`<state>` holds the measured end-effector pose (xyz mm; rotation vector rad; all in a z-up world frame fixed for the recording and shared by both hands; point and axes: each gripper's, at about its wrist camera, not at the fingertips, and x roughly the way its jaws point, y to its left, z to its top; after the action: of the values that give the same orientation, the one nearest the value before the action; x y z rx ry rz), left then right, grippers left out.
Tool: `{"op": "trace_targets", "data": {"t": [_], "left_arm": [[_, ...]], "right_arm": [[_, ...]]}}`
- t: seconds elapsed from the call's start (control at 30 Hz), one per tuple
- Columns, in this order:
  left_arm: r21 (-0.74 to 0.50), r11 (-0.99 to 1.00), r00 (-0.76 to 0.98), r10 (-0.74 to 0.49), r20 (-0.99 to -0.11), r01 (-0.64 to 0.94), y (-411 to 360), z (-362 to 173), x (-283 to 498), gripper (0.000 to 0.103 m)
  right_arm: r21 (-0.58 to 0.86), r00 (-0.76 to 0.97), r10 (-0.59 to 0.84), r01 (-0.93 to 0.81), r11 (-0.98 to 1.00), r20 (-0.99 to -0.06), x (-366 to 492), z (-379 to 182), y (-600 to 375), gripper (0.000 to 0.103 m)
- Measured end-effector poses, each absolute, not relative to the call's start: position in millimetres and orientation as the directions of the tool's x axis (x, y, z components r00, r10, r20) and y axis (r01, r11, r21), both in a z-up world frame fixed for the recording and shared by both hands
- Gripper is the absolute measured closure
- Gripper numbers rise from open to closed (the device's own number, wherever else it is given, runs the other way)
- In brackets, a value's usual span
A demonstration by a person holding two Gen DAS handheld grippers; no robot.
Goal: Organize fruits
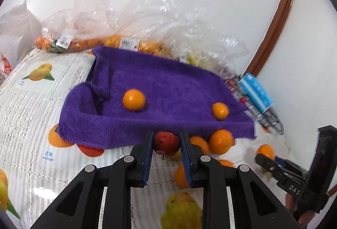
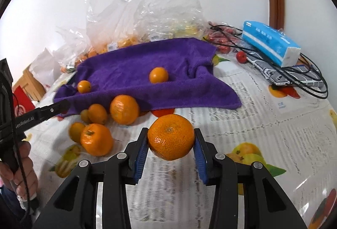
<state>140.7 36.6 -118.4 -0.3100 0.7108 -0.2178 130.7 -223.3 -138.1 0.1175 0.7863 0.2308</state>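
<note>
My left gripper [image 1: 166, 136] is shut on a small red fruit [image 1: 166, 144], held just above the table at the near edge of a purple towel [image 1: 168, 85]. Two small oranges [image 1: 134, 99] [image 1: 220, 110] lie on the towel. My right gripper [image 2: 171, 132] is shut on a large mandarin [image 2: 170, 138], its blue pads pressing both sides. Loose mandarins [image 2: 124, 110] [image 2: 96, 139] [image 2: 97, 113] sit to its left in front of the towel [image 2: 137, 64]. The left gripper's fingers [image 2: 56, 109] reach in from the left edge of the right wrist view.
Clear plastic bags [image 1: 118, 39] holding more oranges lie against the white wall behind the towel. At the right stand a blue tissue pack [image 2: 271, 43], black cables [image 2: 305, 79], a power strip and small red fruits [image 2: 241, 56]. A fruit-print cloth [image 2: 242, 123] covers the table.
</note>
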Motion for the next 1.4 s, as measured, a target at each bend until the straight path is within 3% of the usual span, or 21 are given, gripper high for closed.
{"op": "trace_targets", "data": {"t": [0.37, 0.83, 1.2, 1.4], "left_arm": [[-0.307, 0.950, 0.807, -0.228, -0.544, 0.061, 53.5, -56.9, 147.4, 0.079], [-0.299, 0.954, 0.836, -0.157, -0.526, -0.009, 52.7, -59.0, 204.7, 0.079], [-0.318, 0.947, 0.830, -0.135, -0.542, -0.053, 67.9, -91.4, 219.2, 0.079], [-0.395, 0.915, 0.836, -0.148, -0.528, -0.087, 89.6, -96.0, 219.8, 0.079]], "right_arm": [[0.244, 0.736, 0.334, -0.232, 0.942, -0.589, 154.9, -72.1, -203.5, 0.062], [0.229, 0.807, 0.377, -0.303, 0.925, -0.454, 210.0, -21.7, -177.2, 0.062], [0.208, 0.772, 0.316, -0.240, 0.948, -0.551, 245.4, -75.5, -195.2, 0.062], [0.207, 0.756, 0.290, -0.206, 0.956, -0.586, 255.2, -94.5, -202.4, 0.062]]}}
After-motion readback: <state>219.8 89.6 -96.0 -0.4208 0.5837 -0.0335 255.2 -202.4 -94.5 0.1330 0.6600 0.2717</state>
